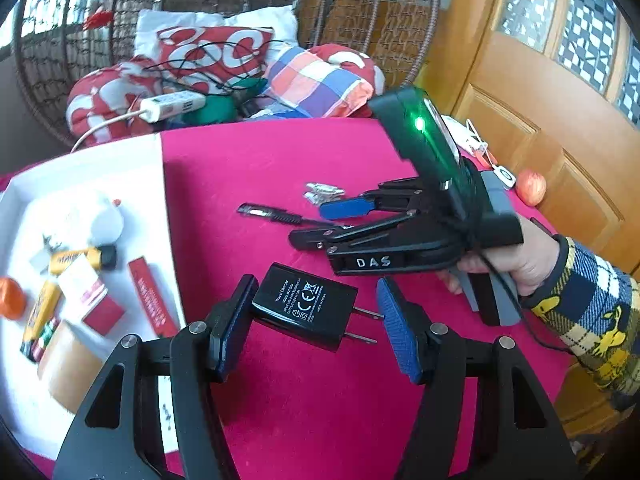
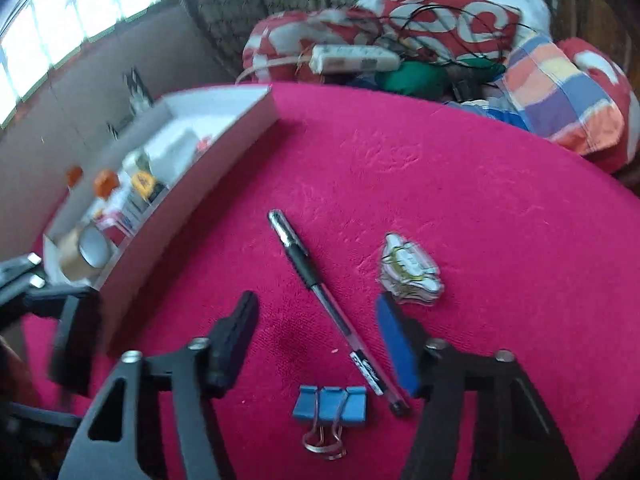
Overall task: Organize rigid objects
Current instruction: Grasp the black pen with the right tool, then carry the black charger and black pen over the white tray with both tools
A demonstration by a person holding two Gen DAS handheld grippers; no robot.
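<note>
A black travel charger [image 1: 306,306] with two metal prongs lies on the pink table between my left gripper's [image 1: 316,322] open fingers; the left pad touches its end. My right gripper [image 2: 318,338] is open above a black pen [image 2: 320,292] lying between its fingers. It also shows in the left wrist view [image 1: 316,220], over the pen [image 1: 272,214]. A blue binder clip [image 2: 330,404] lies just below the pen. A clear badge with a cartoon print [image 2: 410,274] lies beside the right finger [image 2: 396,348]. The white box [image 1: 100,172] at left holds several small items.
A red apple [image 1: 530,187] and a white cord with a round tag [image 1: 505,176] sit at the table's far right edge. Cushions, a power strip [image 1: 174,106] and cables lie in a wicker chair behind the table. A wooden door stands at right.
</note>
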